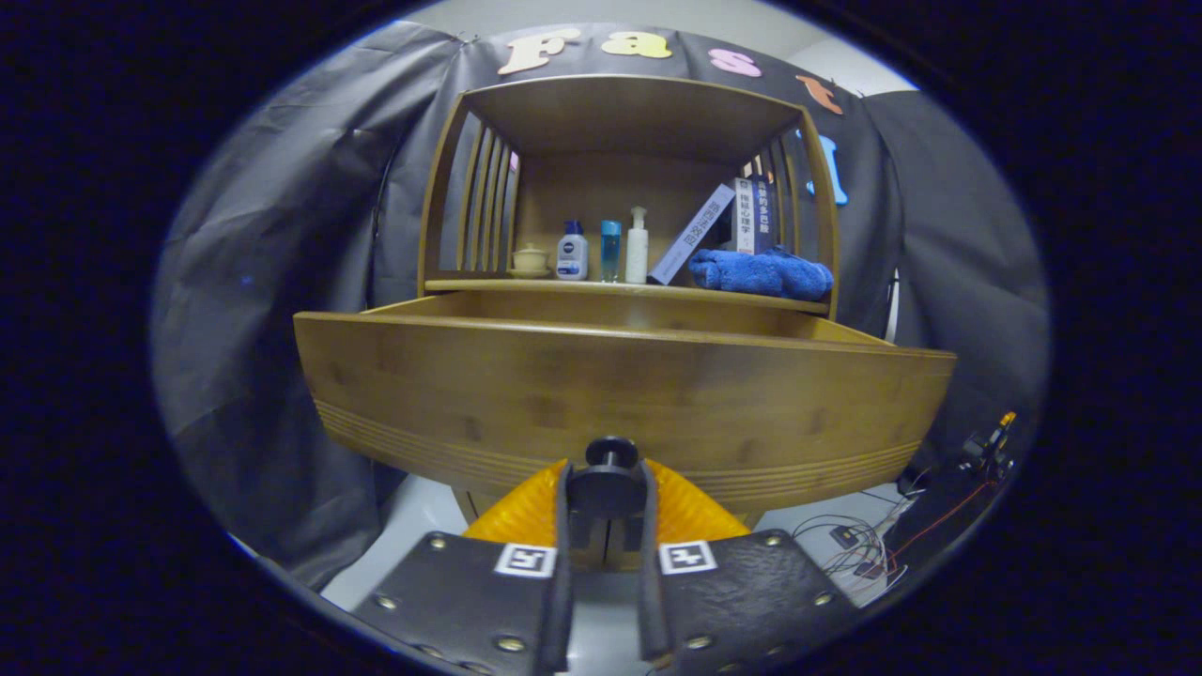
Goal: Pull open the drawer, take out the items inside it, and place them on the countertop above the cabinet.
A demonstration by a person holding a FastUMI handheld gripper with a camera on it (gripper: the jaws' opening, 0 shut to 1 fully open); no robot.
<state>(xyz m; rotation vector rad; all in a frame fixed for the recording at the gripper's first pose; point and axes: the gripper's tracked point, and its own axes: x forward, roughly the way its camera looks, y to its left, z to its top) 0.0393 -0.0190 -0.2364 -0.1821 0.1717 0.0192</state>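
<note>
Now tongs clenched on one drawer knob; above, three bottles, two books, one towel.

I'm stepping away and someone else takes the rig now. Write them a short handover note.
Tool: shut on the drawer knob, both fingers pressing its sides.
Drawer: pulled out from under the countertop; its inside is hidden behind the front panel.
Countertop: holds a small cup, three bottles, leaning books and a blue towel.
Done: drawer opened.
Left: release the knob, check inside, lift out any items, set them on the countertop.
</note>
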